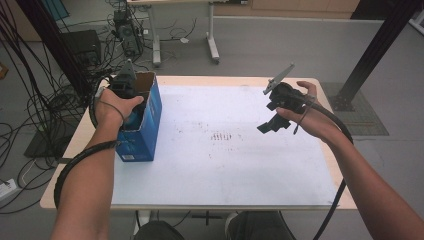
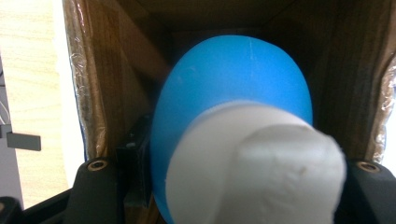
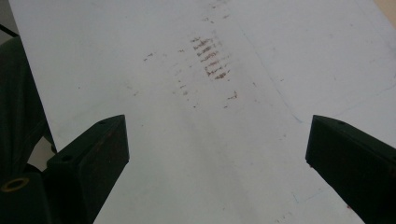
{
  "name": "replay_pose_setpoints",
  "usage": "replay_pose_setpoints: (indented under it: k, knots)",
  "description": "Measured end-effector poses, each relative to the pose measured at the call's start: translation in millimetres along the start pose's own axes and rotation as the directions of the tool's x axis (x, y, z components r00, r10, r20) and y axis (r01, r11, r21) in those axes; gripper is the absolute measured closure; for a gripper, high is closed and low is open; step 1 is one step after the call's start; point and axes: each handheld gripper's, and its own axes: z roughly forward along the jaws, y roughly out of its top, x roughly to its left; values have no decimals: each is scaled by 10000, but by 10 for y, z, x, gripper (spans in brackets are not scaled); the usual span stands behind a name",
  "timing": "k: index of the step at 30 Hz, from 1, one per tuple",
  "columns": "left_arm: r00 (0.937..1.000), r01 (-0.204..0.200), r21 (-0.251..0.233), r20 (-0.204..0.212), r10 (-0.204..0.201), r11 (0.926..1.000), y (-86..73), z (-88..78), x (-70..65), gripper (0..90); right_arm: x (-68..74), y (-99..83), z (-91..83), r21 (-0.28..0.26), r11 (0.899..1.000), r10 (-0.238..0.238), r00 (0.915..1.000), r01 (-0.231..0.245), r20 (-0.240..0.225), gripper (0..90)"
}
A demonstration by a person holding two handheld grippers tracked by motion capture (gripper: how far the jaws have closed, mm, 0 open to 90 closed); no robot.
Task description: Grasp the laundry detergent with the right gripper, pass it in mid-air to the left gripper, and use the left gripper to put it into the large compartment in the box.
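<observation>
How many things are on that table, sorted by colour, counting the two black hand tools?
Blue: 2, the blue box and the blue and white object held inside it.
Black: 2, the left gripper and the right gripper.
White: 1, the white sheet covering the table.
Total: 5
</observation>
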Motion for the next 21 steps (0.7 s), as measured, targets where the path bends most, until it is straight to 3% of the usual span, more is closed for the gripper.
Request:
replay_pose_setpoints:
  k: [21]
  knots:
    - [10000, 58, -37, 11, -58, 10000, 1, 7, 17, 357, -8, -6, 11, 117, 9999, -92, 10000, 92, 33, 60]
